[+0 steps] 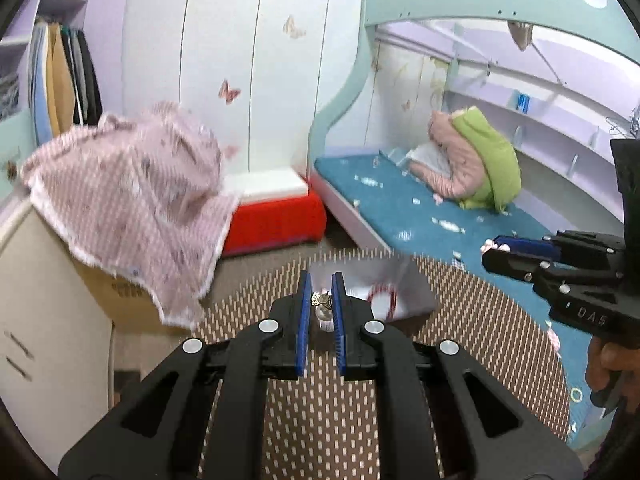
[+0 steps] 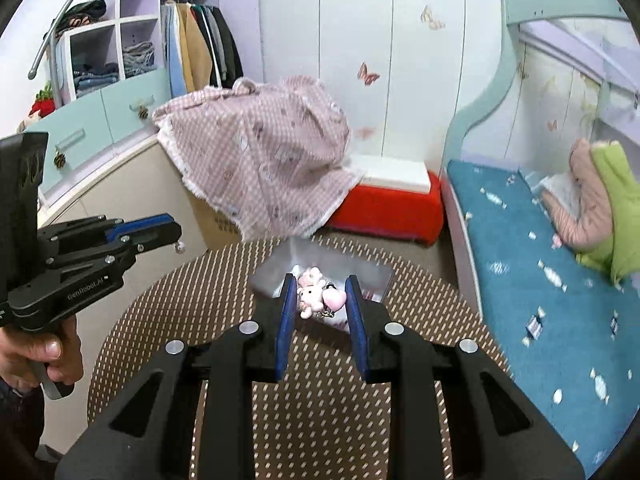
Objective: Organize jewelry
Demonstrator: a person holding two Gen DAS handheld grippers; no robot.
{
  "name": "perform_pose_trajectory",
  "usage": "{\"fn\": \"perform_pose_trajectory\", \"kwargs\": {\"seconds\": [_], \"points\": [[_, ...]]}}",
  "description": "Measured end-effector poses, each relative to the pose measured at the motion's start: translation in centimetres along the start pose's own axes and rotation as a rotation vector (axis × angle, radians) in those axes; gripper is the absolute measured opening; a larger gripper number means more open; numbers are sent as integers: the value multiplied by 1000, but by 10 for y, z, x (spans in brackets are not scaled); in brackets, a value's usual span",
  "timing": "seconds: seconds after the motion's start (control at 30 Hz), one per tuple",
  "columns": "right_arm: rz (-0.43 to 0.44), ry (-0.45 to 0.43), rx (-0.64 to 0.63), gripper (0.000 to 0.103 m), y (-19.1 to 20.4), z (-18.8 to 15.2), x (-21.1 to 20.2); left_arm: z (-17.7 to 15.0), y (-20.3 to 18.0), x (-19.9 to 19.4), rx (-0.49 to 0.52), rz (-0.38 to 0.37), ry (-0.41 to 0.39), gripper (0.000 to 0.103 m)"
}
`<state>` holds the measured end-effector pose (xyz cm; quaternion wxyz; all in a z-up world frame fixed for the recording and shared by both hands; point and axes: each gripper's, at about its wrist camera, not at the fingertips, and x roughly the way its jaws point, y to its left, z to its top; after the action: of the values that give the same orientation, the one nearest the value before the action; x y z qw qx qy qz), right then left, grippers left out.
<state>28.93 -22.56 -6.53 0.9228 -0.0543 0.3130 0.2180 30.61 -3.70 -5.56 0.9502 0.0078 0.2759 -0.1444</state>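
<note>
currently both tools grip jewelry above the round table [image 2: 160, 312]. left gripper [image 1: 321, 300] clamps a small gold ring [image 1: 320, 300]; right gripper [image 2: 320, 296] clamps a pink charm cluster [image 2: 318, 292]. held clear of the white tray [image 2: 280, 268], likely for sorting.

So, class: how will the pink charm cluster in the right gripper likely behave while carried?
The pink charm cluster probably dangles floppily: several small pieces joined by a chain. It looks light. The right gripper pinches only part, so it may swing.

"DAS" on right claw [image 1: 494, 249] body; "GenRobot.AI" on left claw [image 2: 176, 227] body.
</note>
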Motion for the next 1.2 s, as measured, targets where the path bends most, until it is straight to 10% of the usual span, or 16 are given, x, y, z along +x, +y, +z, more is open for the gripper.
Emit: {"fn": "perform_pose_trajectory", "kwargs": {"seconds": [0.3,0.77,0.83,0.9,1.1,1.2], "points": [[29,28,54,23,-22,38,25,63,-12,37,18,-73,1,11],[40,163,114,25,-40,39,78,60,-20,111,16,-86,138,12],[53,181,144,25,-46,36,85,57,-17,118,4,-80,156,35],[42,186,175,39,-53,33,87,56,-12,118,-17,-36,145,80],[11,133,235,96,-67,24,69,51,8,103,-65,25,126,97],[-11,101,257,96,-67,22,57,49,10,86,-61,83,102,98]]}}
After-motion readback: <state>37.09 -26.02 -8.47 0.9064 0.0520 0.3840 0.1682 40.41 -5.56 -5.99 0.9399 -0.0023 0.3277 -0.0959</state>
